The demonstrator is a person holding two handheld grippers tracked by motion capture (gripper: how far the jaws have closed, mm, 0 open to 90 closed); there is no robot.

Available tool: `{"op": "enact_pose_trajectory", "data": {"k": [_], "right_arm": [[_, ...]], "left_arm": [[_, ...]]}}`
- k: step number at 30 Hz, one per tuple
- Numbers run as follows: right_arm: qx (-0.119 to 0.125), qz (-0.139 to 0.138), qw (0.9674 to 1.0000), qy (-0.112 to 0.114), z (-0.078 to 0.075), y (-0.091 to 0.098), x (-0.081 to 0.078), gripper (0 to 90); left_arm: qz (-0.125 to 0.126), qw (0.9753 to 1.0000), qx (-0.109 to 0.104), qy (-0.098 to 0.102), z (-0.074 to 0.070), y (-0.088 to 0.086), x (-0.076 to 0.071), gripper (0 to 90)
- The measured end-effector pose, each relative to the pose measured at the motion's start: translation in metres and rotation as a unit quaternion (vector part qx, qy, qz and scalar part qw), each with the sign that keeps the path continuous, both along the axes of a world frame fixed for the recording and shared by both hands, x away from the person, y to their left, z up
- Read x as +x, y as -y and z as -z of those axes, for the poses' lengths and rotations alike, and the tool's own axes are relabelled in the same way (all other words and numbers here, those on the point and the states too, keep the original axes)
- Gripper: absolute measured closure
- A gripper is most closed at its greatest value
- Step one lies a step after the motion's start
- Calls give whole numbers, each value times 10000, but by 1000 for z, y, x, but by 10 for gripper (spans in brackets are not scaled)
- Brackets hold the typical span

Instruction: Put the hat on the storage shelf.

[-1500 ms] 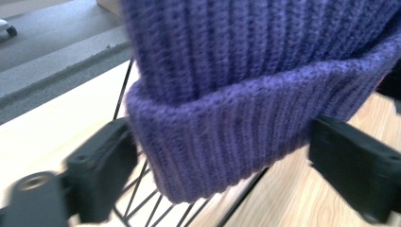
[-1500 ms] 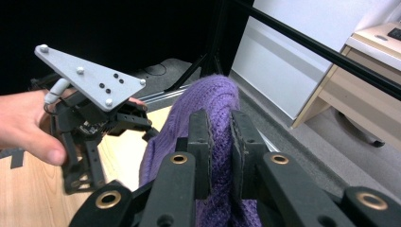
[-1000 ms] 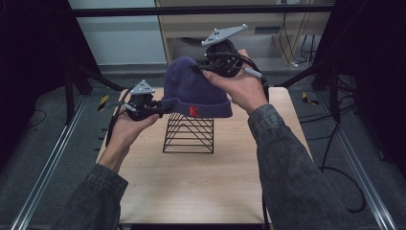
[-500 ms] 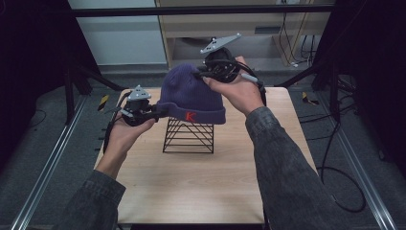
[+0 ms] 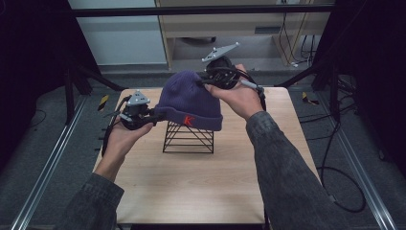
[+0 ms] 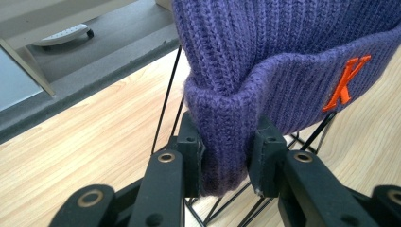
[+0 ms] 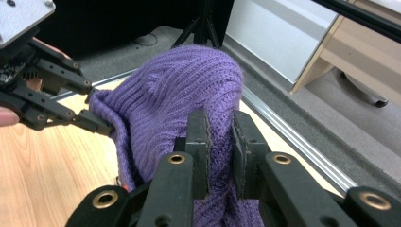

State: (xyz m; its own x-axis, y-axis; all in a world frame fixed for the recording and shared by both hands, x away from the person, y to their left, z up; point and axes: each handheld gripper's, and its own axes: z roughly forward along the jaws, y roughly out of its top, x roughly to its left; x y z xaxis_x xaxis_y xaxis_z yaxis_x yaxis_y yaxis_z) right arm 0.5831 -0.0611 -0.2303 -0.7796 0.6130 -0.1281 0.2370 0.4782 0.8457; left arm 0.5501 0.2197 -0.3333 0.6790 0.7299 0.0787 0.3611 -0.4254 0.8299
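A purple knit beanie [image 5: 186,103] with an orange K on its cuff is draped over the top of a black wire stand [image 5: 188,139] at the middle of the wooden table [image 5: 201,187]. My left gripper [image 5: 152,116] is shut on the beanie's folded cuff at its left end; in the left gripper view the jaws pinch the cuff [image 6: 226,151] below the beanie's body [image 6: 283,56]. My right gripper [image 5: 203,82] is shut on the knit at the far right of the crown, with the fabric [image 7: 175,90] squeezed between its pads [image 7: 220,137]. The left gripper [image 7: 101,125] also shows there.
The stand's wire legs [image 6: 165,109] rest on the tabletop. Metal rails [image 5: 48,172] run along the floor on both sides. A light wooden cabinet [image 5: 230,24] stands beyond the far edge, and cables [image 5: 330,158] trail at the right.
The right hand has come down and slightly left, lowering the beanie onto the wire stand. The left hand has barely moved. Both grips are unchanged.
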Motion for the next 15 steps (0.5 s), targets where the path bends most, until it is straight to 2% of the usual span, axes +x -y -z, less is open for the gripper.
{"op": "enact_pose_trajectory", "data": {"k": [4, 7, 15], "right_arm": [[-16, -6, 10000, -68, 6, 0, 1, 788], [-44, -1, 9999, -117, 10, -1, 1, 787], [-145, -96, 9996, -223, 21, -5, -1, 785]], "left_arm": [[-12, 10000, -54, -49, 5, -2, 0, 694], [-19, 10000, 21, -47, 9, -3, -1, 694], [-32, 9999, 27, -112, 19, -8, -2, 696]]}}
